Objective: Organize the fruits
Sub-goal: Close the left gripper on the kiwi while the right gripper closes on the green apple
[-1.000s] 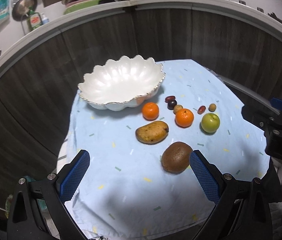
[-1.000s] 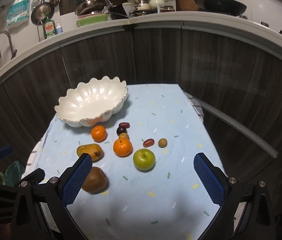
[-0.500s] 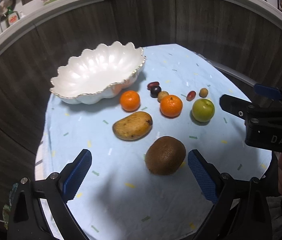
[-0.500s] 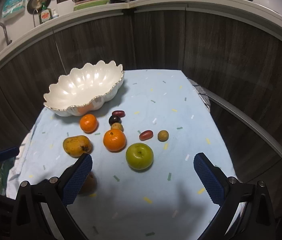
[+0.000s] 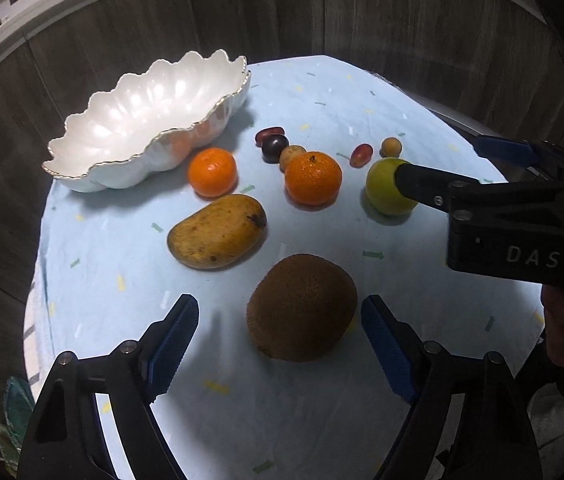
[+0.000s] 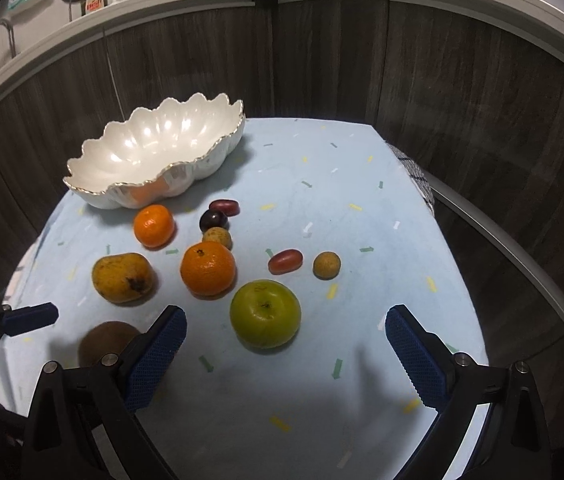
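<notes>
A brown kiwi (image 5: 302,307) lies on the pale blue cloth between the jaws of my left gripper (image 5: 277,344), which are closing; the pads stand clear of it on both sides. A green apple (image 6: 265,313) sits just ahead of my right gripper (image 6: 284,354), whose jaws are open and well apart from it. Beyond lie a mango (image 5: 217,236), two mandarins (image 5: 313,178) (image 5: 212,172) and several small fruits such as a red grape (image 6: 286,261). The white scalloped bowl (image 5: 145,120) stands at the back left, nothing in it.
The cloth-covered table (image 6: 322,184) is small, with dark wood panels (image 6: 442,80) close behind and to both sides. A metal rail (image 6: 502,248) runs past its right edge. In the left wrist view the right gripper's black body (image 5: 522,232) hangs over the apple's side of the table.
Both grippers have come down and closer to the fruits. The kiwi now lies between the left jaws, which have narrowed. The apple has drawn nearer to the right gripper.
</notes>
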Demonstrator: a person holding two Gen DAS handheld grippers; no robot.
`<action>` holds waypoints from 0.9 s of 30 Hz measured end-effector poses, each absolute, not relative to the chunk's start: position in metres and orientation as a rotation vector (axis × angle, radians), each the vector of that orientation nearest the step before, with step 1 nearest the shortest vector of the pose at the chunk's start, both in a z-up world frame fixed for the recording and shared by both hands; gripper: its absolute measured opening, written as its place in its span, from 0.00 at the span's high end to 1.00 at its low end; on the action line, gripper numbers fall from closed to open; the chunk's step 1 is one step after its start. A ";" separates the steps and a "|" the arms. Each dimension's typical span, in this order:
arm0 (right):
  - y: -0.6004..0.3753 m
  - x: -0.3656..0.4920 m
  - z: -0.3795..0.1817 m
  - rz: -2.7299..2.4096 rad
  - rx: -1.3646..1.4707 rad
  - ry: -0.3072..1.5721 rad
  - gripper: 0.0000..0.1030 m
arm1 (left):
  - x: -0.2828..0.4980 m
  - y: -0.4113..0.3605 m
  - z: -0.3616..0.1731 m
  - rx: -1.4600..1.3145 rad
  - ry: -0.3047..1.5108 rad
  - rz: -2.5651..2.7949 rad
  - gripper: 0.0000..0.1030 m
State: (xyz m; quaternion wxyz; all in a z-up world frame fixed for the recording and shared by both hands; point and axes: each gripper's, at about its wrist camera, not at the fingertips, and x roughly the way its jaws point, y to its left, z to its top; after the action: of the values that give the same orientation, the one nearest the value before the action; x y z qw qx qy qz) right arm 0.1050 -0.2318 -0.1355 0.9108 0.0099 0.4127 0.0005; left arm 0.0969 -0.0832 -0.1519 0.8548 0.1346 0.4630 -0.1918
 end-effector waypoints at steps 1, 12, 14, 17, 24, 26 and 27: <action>-0.232 0.107 -0.138 0.003 0.019 0.853 0.04 | 0.097 -0.084 -0.154 0.284 0.973 -0.406 0.19; -0.227 0.119 -0.155 0.029 -0.007 0.873 0.10 | 0.104 -0.090 -0.178 0.274 0.994 -0.445 0.28; -0.227 0.122 -0.158 0.033 -0.007 0.884 0.13 | 0.106 -0.091 -0.182 0.271 1.000 -0.450 0.30; -0.226 0.126 -0.163 0.042 -0.002 0.898 0.19 | 0.109 -0.092 -0.186 0.267 1.004 -0.453 0.33; -0.223 0.135 -0.173 0.068 0.008 0.930 0.36 | 0.111 -0.092 -0.190 0.246 1.000 -0.469 0.36; -0.222 0.137 -0.176 0.082 0.018 0.942 0.44 | 0.111 -0.092 -0.189 0.241 0.995 -0.474 0.40; -0.222 0.138 -0.178 0.086 0.021 0.948 0.48 | 0.111 -0.093 -0.189 0.238 0.992 -0.480 0.40</action>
State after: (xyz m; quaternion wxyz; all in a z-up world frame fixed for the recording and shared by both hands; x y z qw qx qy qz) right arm 0.1376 -0.2216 -0.1779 0.8889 0.0100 0.4562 0.0415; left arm 0.1109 -0.0925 -0.1890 0.8454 0.1127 0.4700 -0.2273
